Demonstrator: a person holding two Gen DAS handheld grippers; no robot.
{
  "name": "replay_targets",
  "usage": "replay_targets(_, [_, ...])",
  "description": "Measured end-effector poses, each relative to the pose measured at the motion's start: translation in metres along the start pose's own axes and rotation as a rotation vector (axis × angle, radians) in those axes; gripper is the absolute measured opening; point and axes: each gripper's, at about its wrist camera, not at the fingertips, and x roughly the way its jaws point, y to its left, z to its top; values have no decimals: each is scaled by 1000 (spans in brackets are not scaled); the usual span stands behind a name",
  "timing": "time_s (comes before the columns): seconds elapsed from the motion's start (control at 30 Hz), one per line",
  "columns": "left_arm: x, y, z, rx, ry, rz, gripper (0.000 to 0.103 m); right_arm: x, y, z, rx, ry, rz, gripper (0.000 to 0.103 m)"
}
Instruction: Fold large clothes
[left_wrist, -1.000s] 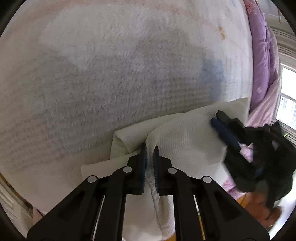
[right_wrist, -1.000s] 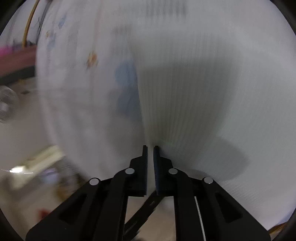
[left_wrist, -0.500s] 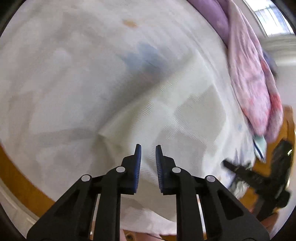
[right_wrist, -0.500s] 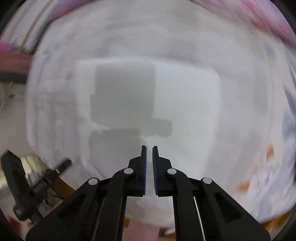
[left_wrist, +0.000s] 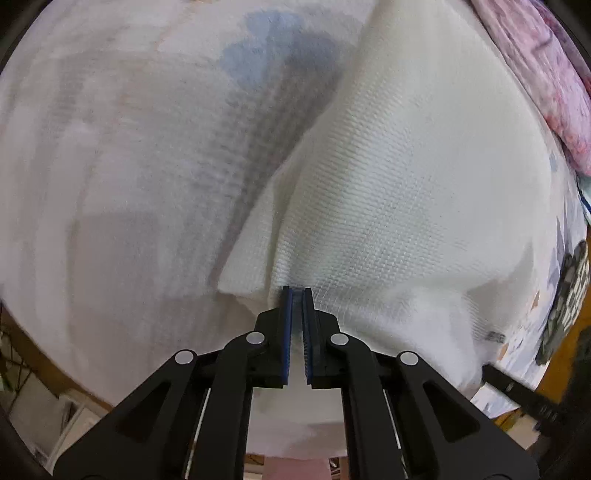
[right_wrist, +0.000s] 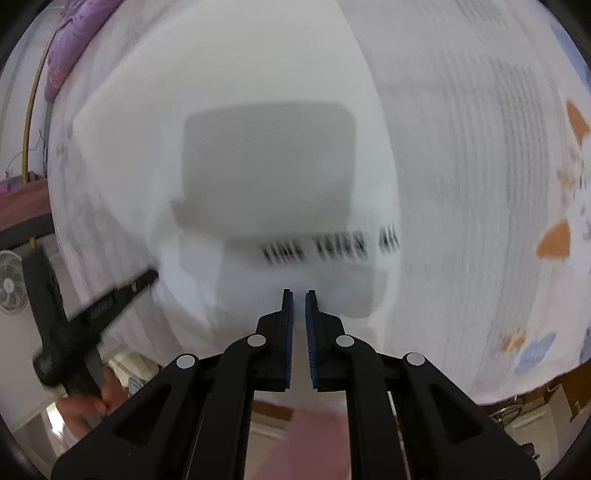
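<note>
White waffle garment (left_wrist: 406, 177) — left tool (left_wrist: 297, 295) closing, bedsheet (left_wrist: 129, 147)

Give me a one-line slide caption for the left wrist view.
Left tongs closing at the near edge of the white garment on the bed sheet.

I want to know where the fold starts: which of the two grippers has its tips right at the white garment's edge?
The left gripper: its closing jaws meet the white garment's near edge. The right gripper hovers, shut on nothing.
</note>
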Motion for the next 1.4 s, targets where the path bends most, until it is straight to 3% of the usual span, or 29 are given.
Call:
replay_targets(0.1, [12, -7, 5, 30, 12, 21, 6, 26, -6, 2, -51, -27, -9, 2])
replay_targets(0.17, [6, -11, 10, 30, 23, 24, 6, 15, -9, 2, 10, 0, 22, 3])
replay_targets(0.23, [-11, -13, 13, 19, 13, -6, 16, -4, -11, -2, 35, 3, 67, 12])
replay_targets(0.3, [-28, -25, 17, 23, -19, -37, 72, -21, -12, -6, 30, -6, 79, 45])
replay_targets(0.33, [-41, -26, 18, 33, -57, -51, 75, -31, -13, -7, 25, -27, 67, 83])
replay_targets(0.37, [-48, -28, 18, 42, -75, -67, 75, -41, -13, -8, 11, -70, 60, 91])
replay_targets(0.63, [-41, -33, 31, 94, -99, -95, 76, -71, -25, 30, -76, -216, 67, 92])
replay_targets(0.73, [-25, -34, 34, 116, -97, -92, 76, -64, -19, 40, -160, -265, 61, 94])
replay_targets(0.9, [-7, -40, 46, 180, -128, -94, 76, -42, -9, 71, -228, -269, 59, 94])
replay_targets(1.13, [12, -35, 70, 237, -165, -184, 82, -16, -23, 103, -218, -279, 199, 95])
replay_targets(1.2, [18, -27, 73, 240, -164, -242, 85, -4, -26, 108, -196, -262, 269, 97])
replay_targets(1.3, [33, -9, 78, 178, -137, -393, 86, -1, -34, 103, -173, -293, 321, 97])
replay_targets(1.4, [38, 4, 74, 172, -100, -551, 87, 4, -39, 95, -137, -227, 393, 97])
